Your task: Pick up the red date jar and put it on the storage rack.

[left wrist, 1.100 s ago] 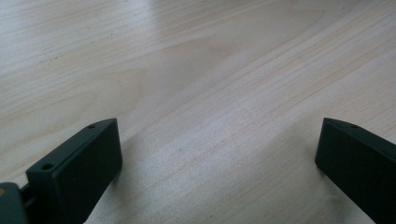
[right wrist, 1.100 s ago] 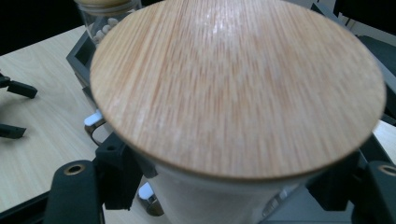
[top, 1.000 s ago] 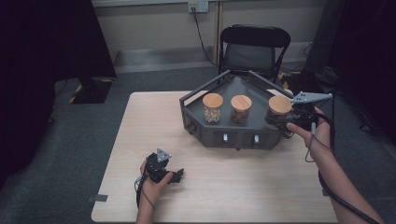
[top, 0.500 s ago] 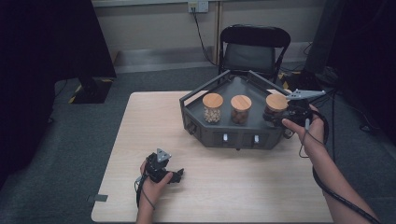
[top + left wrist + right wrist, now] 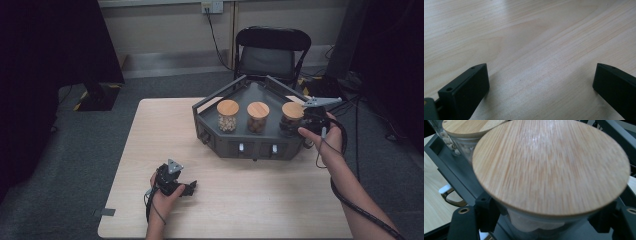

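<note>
— What's on the worktop (image 5: pixel 250 210) from where you stand?

— A dark grey angular tray (image 5: pixel 252 145) at the far right, with three glass jars in a row inside it, each under a round bamboo lid. The left jar (image 5: pixel 227 116) holds something pale, the middle jar (image 5: pixel 258 117) something darker. The right jar (image 5: pixel 290 119) is the one being handled.

— By which hand?

— The right hand (image 5: pixel 322 135). The right gripper (image 5: pixel 295 125) has its jaws on either side of the right jar, below the lid. In the right gripper view the lid (image 5: pixel 551 165) looms close, and the black jaws sit against the glass at both sides; it looks clamped on the jar.

— And the jar's base?

— I can't tell whether it rests on the tray floor.

— The other hand?

— The left hand (image 5: pixel 162 192) lies on the worktop at the near edge, well apart from the tray. The left gripper (image 5: pixel 541 85) has its jaws spread wide over bare pale wood, nothing between them.

— Anything behind?

— A black folding chair (image 5: pixel 270 50) just past the worktop's far side.
</note>
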Tool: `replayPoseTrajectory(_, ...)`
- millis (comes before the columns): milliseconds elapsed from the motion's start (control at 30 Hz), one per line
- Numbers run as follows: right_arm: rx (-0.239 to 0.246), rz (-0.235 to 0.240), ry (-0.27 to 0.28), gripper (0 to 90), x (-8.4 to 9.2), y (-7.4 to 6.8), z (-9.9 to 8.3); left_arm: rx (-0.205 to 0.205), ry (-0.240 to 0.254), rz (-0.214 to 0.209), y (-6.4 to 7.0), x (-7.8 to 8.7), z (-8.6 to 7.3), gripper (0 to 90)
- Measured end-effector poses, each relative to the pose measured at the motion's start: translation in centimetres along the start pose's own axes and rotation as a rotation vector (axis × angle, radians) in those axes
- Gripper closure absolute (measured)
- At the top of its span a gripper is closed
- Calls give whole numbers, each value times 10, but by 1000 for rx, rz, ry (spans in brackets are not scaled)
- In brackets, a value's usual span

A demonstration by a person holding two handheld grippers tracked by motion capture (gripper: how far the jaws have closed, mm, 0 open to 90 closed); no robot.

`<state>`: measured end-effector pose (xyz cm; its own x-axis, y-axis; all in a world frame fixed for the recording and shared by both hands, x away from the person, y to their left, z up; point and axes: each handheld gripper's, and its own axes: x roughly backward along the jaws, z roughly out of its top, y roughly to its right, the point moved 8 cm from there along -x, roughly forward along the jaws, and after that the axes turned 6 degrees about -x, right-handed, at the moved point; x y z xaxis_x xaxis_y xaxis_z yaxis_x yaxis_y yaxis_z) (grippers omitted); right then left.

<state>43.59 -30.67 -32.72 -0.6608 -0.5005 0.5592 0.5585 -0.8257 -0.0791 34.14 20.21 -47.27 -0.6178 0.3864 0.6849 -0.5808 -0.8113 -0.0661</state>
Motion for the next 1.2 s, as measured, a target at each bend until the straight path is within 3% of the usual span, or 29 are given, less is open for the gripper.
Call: replayPoseTrajectory(1200,-3,-9,-5,255,-15,-1,-4,-1,-1,0,0,0,0,3)
